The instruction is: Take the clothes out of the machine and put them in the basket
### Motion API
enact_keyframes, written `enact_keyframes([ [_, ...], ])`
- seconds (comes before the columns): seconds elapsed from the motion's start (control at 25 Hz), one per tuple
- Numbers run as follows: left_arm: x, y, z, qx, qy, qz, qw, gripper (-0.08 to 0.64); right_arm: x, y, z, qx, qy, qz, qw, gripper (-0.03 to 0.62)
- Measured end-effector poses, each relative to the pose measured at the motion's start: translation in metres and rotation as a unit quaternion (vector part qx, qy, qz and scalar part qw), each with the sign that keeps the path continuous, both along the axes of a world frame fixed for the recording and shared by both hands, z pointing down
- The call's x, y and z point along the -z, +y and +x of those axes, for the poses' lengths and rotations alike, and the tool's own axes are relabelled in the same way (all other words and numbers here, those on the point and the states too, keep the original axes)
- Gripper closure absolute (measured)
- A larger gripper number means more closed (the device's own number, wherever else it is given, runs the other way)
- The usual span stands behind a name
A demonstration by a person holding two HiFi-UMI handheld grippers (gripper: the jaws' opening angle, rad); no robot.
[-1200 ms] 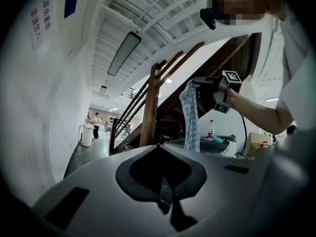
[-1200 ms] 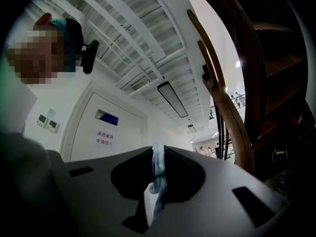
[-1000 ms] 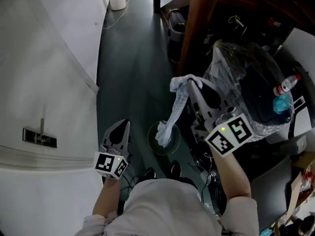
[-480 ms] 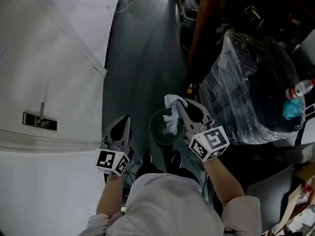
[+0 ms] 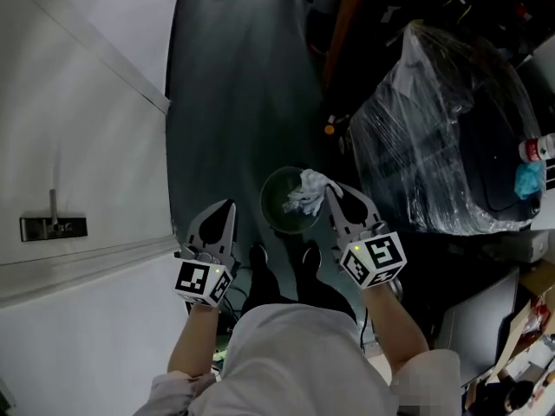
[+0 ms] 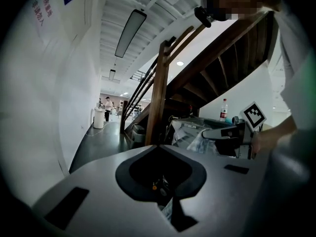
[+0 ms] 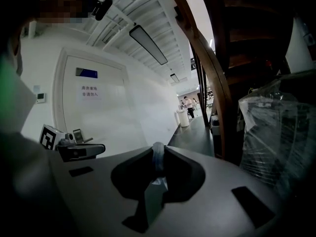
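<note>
A pale white-blue cloth [image 5: 305, 193] lies bunched over the far right rim of a round dark basket [image 5: 279, 206] on the floor. My right gripper [image 5: 330, 194] is shut on that cloth just right of the basket. In the right gripper view a fold of the cloth [image 7: 158, 157] shows pinched between the closed tips of the right gripper [image 7: 158, 149]. My left gripper [image 5: 227, 206] hovers left of the basket. In its own view the left gripper [image 6: 159, 146] has its jaws together with nothing between them.
A bulky object wrapped in clear plastic [image 5: 442, 128] stands to the right, with a water bottle [image 5: 538, 150] beyond it. A white door with a metal handle [image 5: 52, 228] fills the left. A wooden stair post [image 5: 347, 7] rises behind the basket. The person's shoes [image 5: 260, 258] are near the basket.
Both grippers have come down. The right one carried the hanging cloth down to the basket, where it now bunches at the rim. The left one stayed left of the basket.
</note>
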State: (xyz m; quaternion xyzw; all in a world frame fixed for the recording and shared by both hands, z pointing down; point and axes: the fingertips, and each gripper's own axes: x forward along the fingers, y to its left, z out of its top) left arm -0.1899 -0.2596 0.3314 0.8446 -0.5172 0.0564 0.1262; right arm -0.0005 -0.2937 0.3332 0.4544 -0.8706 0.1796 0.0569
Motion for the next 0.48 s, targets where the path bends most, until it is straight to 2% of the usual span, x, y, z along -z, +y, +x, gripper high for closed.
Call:
enact_keyframes([
  [0.2,-0.042,-0.013,-0.003,-0.028,-0.005,-0.033,0.9991,0.538,-0.045,0.001,-0.005,-0.015,0.012,-0.038,0.999,0.560],
  [0.48,-0.102,-0.014,-0.009,-0.030,0.002,-0.081,0.9963,0.538,-0.113,0.002,-0.009,-0.028,0.023,-0.090,0.995,0.560],
])
